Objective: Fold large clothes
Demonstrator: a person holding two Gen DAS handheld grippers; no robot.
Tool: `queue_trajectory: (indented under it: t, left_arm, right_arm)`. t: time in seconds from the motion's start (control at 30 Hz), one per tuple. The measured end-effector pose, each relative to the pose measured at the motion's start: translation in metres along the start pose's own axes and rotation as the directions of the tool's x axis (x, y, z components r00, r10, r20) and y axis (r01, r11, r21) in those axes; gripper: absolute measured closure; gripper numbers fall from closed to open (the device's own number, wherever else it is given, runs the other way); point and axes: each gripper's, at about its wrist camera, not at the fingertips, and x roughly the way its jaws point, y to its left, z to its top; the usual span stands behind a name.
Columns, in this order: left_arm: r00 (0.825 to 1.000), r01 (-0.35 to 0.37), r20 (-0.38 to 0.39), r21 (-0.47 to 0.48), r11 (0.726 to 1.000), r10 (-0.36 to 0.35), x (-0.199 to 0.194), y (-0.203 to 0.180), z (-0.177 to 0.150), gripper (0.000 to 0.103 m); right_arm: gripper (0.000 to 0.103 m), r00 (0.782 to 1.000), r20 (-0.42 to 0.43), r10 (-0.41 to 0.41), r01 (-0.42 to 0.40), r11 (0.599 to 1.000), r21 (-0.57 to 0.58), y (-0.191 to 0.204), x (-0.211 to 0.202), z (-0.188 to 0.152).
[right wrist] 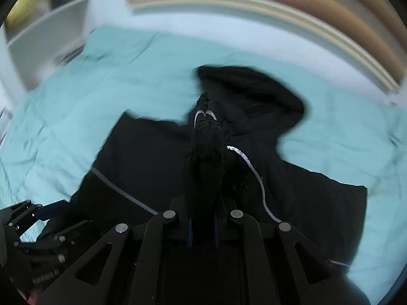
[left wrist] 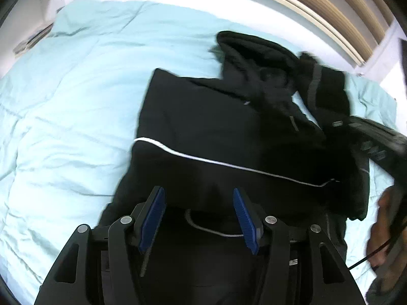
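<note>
A black hooded jacket with thin reflective piping lies partly folded on a light blue duvet; it also shows in the right wrist view. My left gripper is open, its blue pads hovering over the jacket's near edge, holding nothing. My right gripper is shut on a bunched fold of the jacket's black fabric, which stands up between the fingers. The right gripper also appears at the right edge of the left wrist view, blurred. The hood lies at the far end.
The light blue duvet covers the bed on all sides of the jacket. A wooden slatted headboard runs along the far edge. White shelves stand at the far left. The left gripper shows at lower left in the right wrist view.
</note>
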Motion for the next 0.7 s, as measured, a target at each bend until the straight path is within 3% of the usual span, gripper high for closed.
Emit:
queue_trajectory:
  t: [0.2, 0.37, 0.5, 0.57, 0.63, 0.7]
  left_arm:
    - [0.999, -0.025, -0.03, -0.013, 1.0, 0.024, 0.015, 0.02, -0.002, 0.045]
    - [0.998, -0.04, -0.04, -0.045, 0.998, 0.038, 0.028, 0.039, 0.0, 0.045]
    - [0.998, -0.047, -0.05, -0.072, 0.996, 0.043, 0.034, 0.052, -0.001, 0.045]
    - [0.998, -0.039, -0.052, -0.079, 0.996, 0.035, 0.037, 0.055, 0.001, 0.045]
    - [0.999, -0.009, -0.036, -0.067, 0.998, 0.007, 0.035, 0.055, 0.004, 0.045]
    - [1.0, 0.005, -0.019, -0.04, 0.999, -0.005, 0.031, 0.05, 0.008, 0.045]
  right_arm:
    - [0.09, 0.992, -0.121, 0.047, -0.054, 0.997, -0.059, 0.058, 0.079, -0.005]
    - [0.077, 0.972, -0.222, 0.075, -0.087, 0.995, -0.045, 0.073, 0.133, -0.016]
    - [0.059, 0.96, -0.241, 0.145, -0.155, 0.988, -0.021, 0.07, 0.143, -0.017]
    - [0.042, 0.933, -0.252, 0.258, -0.258, 0.966, 0.032, 0.063, 0.138, -0.014]
    - [0.04, 0.907, -0.236, 0.35, -0.342, 0.937, 0.075, 0.051, 0.122, -0.015]
    - [0.04, 0.913, -0.186, 0.364, -0.358, 0.931, 0.067, 0.038, 0.095, -0.02]
